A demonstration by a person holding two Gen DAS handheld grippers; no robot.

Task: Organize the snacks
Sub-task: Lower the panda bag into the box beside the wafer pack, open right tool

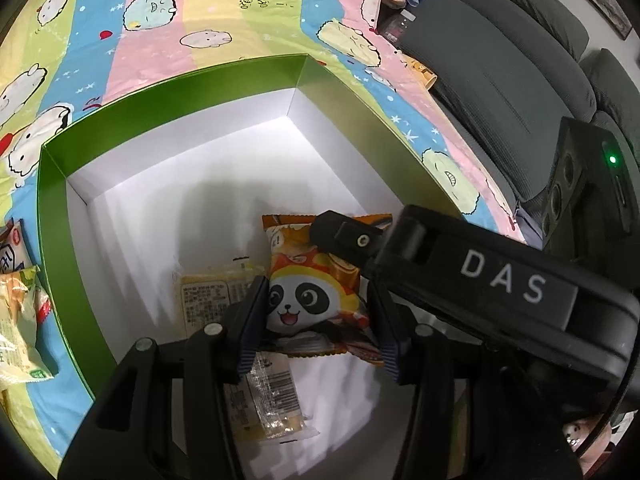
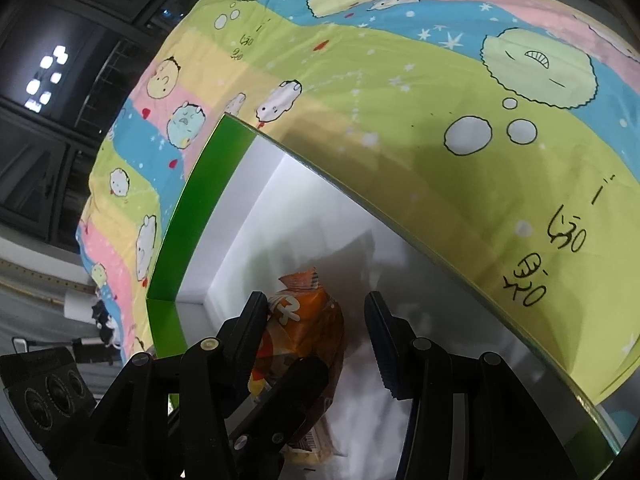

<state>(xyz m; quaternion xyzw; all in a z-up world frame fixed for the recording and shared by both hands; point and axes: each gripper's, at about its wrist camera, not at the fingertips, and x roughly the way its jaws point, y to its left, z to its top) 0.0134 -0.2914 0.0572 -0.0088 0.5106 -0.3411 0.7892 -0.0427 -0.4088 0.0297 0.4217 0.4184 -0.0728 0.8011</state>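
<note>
- Left wrist view, far left edge: two loose snack packets lie on the striped cartoon bedsheet, just outside the box.
- Centre: a green box with a white inside sits open on the sheet, filling most of the frame.
- Lower centre, on the box floor: a pale yellow packet lies flat, and an orange panda snack bag rests partly over it.
- Lower centre: the left gripper straddles the panda bag with its jaws partly apart, a pad close on each side; whether the pads press on it I cannot tell.
- Right: the right gripper's black body marked "DAS" crosses in from the lower right, its tip over the bag's upper right part.
- Upper right: a dark grey sofa stands beside the bed.
- Right wrist view, lower centre: the right gripper hangs inside the box, jaws partly apart; the orange bag touches its left finger and stands clear of the other, so nothing is clamped.
</note>
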